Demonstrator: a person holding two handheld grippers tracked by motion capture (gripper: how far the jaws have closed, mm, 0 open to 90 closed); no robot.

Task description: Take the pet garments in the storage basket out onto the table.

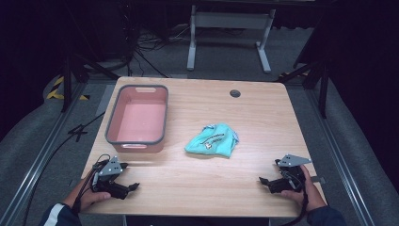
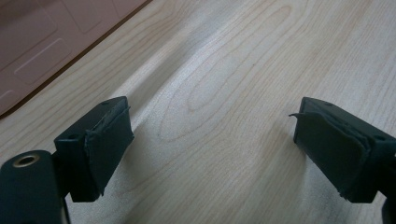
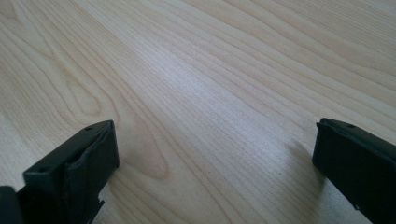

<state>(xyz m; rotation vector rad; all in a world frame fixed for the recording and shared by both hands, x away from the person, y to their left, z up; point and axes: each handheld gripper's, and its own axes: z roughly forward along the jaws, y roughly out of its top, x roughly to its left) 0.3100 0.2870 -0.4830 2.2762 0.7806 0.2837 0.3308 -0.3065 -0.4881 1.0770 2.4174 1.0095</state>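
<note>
A crumpled teal cloth point(image 1: 212, 140) with a small print lies near the middle of the wooden table point(image 1: 197, 188). Left of it stands an empty pink bin point(image 1: 136, 141) with a grey rim. My left gripper point(image 1: 131, 175) rests at the table's front left, just in front of the bin, open, with nothing between its jaws. The left gripper view has those open jaws point(image 2: 212, 133) over bare wood, with the bin's pink wall point(image 2: 42, 42) at upper left. At the front right my right gripper point(image 1: 268, 171) is open as well; its jaws point(image 3: 215, 149) frame bare wood.
A round cable hole point(image 1: 235, 93) sits near the table's far edge. Beyond the table stand a white metal frame point(image 1: 229, 28) and cables on a grey carpet. Dark metal rails run along both sides of the table.
</note>
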